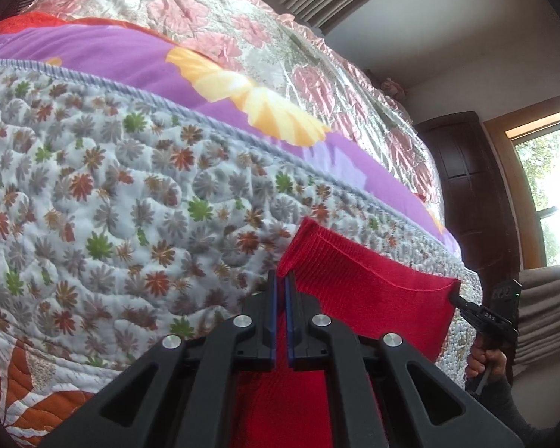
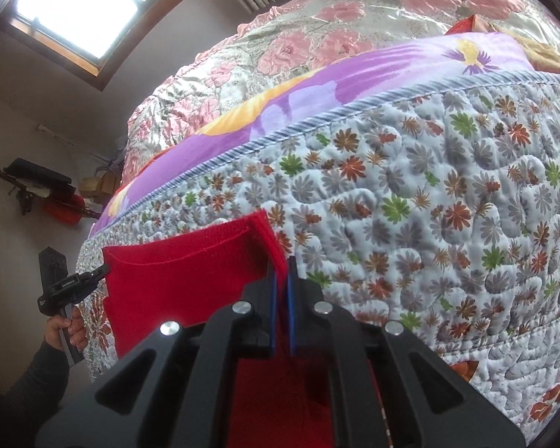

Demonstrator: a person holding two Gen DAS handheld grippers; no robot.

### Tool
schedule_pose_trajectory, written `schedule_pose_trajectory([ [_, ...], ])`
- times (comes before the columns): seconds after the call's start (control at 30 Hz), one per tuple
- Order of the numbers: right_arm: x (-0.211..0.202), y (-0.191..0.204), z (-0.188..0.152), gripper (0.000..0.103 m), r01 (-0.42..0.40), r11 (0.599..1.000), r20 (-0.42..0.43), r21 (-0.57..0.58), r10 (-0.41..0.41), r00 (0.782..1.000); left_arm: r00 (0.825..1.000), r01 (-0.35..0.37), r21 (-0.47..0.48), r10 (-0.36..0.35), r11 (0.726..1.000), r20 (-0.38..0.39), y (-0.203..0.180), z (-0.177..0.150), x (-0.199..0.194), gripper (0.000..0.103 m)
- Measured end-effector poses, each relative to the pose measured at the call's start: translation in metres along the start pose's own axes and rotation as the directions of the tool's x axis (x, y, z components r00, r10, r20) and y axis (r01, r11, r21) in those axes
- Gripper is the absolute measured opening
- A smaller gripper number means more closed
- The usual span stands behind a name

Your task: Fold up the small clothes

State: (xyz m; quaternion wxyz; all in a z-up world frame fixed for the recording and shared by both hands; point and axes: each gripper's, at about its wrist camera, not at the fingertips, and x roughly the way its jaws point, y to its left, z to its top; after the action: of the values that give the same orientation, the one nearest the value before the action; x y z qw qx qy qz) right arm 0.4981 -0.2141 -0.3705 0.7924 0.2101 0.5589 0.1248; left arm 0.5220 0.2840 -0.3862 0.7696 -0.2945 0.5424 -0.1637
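Red knit garment (image 1: pixel 366 298) nearest, stretched taut btwn both grippers, held up over floral quilt (image 1: pixel 104 194). Plenty of bare quilt on far side; purple sheet (image 1: pixel 138 59) past quilt's corded edge. Left gripper (image 1: pixel 280 280) pinching one top corner, pads nearly together. Right gripper (image 2: pixel 281 265) pinching opposite corner, same narrow gap.
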Motion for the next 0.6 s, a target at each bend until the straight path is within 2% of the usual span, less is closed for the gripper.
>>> schedule_pose_trajectory([
  [0.07,0.008,0.000,-0.004,0.006,0.018,1.000,-0.002,-0.012,-0.018,1.000,1.000,-0.016,-0.022,0.016,1.000,-0.001,0.003,0.002,0.004,0.008],
  [0.1,0.004,0.003,-0.006,0.012,0.022,1.000,0.014,-0.014,-0.022,1.000,0.999,-0.027,-0.028,0.028,0.999,0.022,0.001,0.002,-0.002,0.009],
  [0.13,-0.003,0.007,-0.007,0.016,0.022,1.000,0.029,-0.011,-0.022,0.999,0.997,-0.053,-0.029,0.054,0.998,0.060,-0.004,0.001,-0.013,0.018],
  [0.17,-0.013,0.014,-0.012,0.017,0.021,1.000,0.053,-0.015,-0.021,0.998,0.992,-0.069,-0.016,0.070,0.997,0.102,-0.012,-0.003,-0.026,0.021],
  [0.23,-0.033,0.030,-0.022,0.018,0.025,0.998,0.091,-0.051,-0.021,0.996,0.989,-0.031,0.041,0.025,0.999,0.143,-0.031,-0.013,-0.045,0.021],
  [0.27,-0.038,0.037,-0.028,0.020,0.030,0.997,0.098,-0.069,-0.023,0.995,0.991,-0.009,0.075,-0.002,0.997,0.137,-0.042,-0.019,-0.049,0.021],
  [0.3,-0.040,0.043,-0.035,0.020,0.022,0.996,0.094,-0.083,-0.015,0.995,0.993,0.031,0.107,-0.043,0.994,0.106,-0.051,-0.026,-0.047,0.021],
  [0.37,-0.033,0.053,-0.052,0.020,-0.002,0.994,0.057,-0.108,0.008,0.998,0.997,0.066,0.158,-0.072,0.985,0.033,-0.065,-0.037,-0.033,0.021],
  [0.43,-0.017,0.057,-0.063,0.020,0.001,0.992,0.014,-0.125,0.001,1.000,0.999,0.047,0.197,-0.042,0.979,-0.030,-0.068,-0.044,-0.008,0.021],
  [0.5,0.000,0.048,-0.071,0.020,0.012,0.993,-0.018,-0.116,-0.015,1.000,0.998,0.009,0.190,0.004,0.982,-0.069,-0.056,-0.046,0.016,0.021],
  [0.53,0.008,0.039,-0.073,0.018,0.020,0.995,-0.032,-0.097,-0.023,0.999,0.997,-0.007,0.183,0.021,0.983,-0.074,-0.047,-0.046,0.023,0.020],
  [0.57,0.014,0.030,-0.073,0.013,0.032,0.996,-0.038,-0.087,-0.036,0.999,0.997,-0.010,0.176,0.024,0.984,-0.078,-0.039,-0.042,0.030,0.012],
  [0.6,0.020,0.020,-0.073,0.001,0.037,0.997,-0.043,-0.074,-0.040,0.998,0.997,-0.014,0.167,0.027,0.986,-0.077,-0.033,-0.041,0.033,0.008],
])
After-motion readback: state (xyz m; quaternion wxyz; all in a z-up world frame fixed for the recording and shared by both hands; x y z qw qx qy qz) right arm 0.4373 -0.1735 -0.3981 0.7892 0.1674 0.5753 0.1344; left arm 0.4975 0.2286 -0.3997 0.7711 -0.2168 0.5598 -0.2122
